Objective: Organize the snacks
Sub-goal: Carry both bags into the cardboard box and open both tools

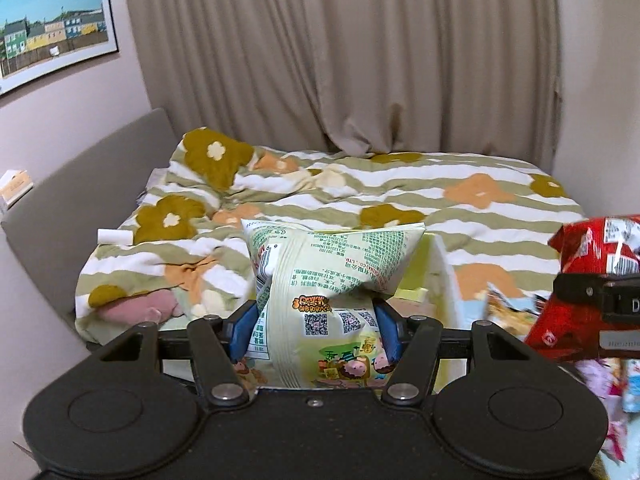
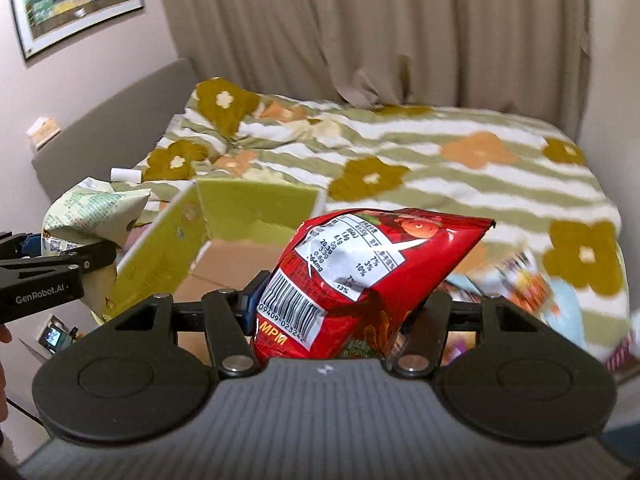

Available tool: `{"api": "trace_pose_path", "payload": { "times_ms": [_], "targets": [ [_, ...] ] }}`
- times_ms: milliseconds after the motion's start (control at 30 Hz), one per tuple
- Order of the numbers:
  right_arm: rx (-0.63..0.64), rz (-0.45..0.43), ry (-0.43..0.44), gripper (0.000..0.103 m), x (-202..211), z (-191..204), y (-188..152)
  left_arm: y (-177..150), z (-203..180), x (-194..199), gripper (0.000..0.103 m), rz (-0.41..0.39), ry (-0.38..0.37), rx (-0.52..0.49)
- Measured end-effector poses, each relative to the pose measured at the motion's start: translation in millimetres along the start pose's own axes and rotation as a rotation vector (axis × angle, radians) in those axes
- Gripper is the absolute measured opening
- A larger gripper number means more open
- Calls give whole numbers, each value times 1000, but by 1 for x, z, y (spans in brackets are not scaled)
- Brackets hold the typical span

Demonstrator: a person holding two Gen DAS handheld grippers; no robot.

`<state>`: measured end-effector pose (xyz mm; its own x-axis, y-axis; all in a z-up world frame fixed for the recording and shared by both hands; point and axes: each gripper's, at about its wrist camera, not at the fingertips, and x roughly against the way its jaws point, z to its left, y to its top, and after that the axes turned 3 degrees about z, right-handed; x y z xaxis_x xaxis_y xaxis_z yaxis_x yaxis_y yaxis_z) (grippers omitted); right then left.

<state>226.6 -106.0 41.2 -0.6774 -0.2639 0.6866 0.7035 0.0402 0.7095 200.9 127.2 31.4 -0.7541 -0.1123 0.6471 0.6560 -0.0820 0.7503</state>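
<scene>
In the left wrist view, the left gripper pinches a pale green snack bag across its waist, the blue pads pressing the film in on both sides so that the upper part puffs out above the jaws; a squeeze at the narrow middle is likely chosen because a slack, air-filled pouch slips out of any grip at its fat ends. Just behind the bag and past the jaws stands the yellow-green flap of a cardboard box, which seems the place meant for the snacks, so the bag is held high and clear of the wall, ready to go over it. To the right of the jaws the red snack bag hangs in the other tool, and below it a loose heap of bright packets lies blurred, too smeared to name. Beyond everything spreads the bed with its flowered quilt. In the right wrist view, the right gripper clamps the red snack bag in the same way, jaws pressed into its lower half, barcode side toward the camera. Ahead and left of these jaws the box stands open, its brown floor bare where visible, and further left the green bag waits in the left tool. More packets lie on the quilt to the right.
</scene>
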Motion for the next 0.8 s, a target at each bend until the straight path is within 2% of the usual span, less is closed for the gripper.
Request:
{"api": "trace_pose_path", "payload": {
  "times_ms": [200,333,567,700,767,800],
  "targets": [
    [18,1,21,75,-53,42,38,21,34,-45,66,36,-19,1],
    [33,18,1,75,-92,67,55,35,47,-87,66,73,-70,-15],
    [-4,105,-31,75,-155,82,63,38,45,-169,65,183,-171,-66],
    [-26,149,-54,75,-179,83,62,33,42,-201,65,240,-227,-91],
    [-20,159,-67,75,-184,84,61,32,42,-209,71,250,-244,-94],
    [-14,164,-74,75,-187,85,60,31,42,-211,85,255,-248,-99]
  ]
}}
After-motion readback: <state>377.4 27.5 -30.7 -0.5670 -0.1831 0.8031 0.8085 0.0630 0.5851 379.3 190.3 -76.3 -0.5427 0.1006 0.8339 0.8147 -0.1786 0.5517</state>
